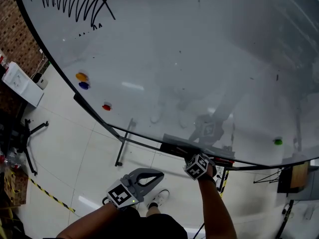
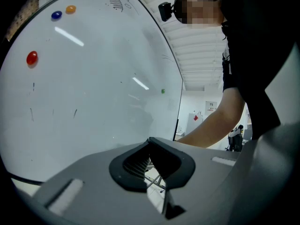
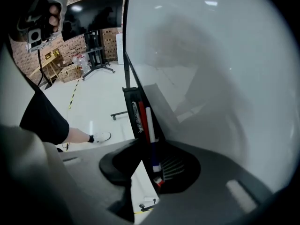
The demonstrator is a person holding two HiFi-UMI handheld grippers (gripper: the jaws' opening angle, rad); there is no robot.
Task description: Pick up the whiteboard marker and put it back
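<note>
- When looking down from the head view, can find black pen strokes [image 1: 75, 4] at the upper left of the whiteboard [image 1: 199, 59].
- Lower on the left part of the board, sticking to it: orange magnet [image 1: 81, 76], blue magnet [image 1: 83, 85] just under it, red magnet [image 1: 106, 107] further to the right.
- Held level and apart from the board, low in the picture: left gripper [image 1: 158, 176], near a white shoe [image 1: 160, 197] on the floor.
- Jaws of this gripper closed together, tips touching, nothing between them.
- Reaching steeply down to the pen tray [image 1: 172, 146] at the lower edge of the board: right gripper [image 1: 195, 153].
- Jaws of this gripper closed on the whiteboard marker [image 3: 149, 121], white barrel with a blue end, lying lengthwise in the tray.
- In the right gripper view, lying in the same tray just left of that marker: red marker [image 3: 142, 118] and black-printed marker [image 3: 135, 114], side by side.
- Far right, sticking low on the board: green magnet [image 1: 278, 142].
</note>
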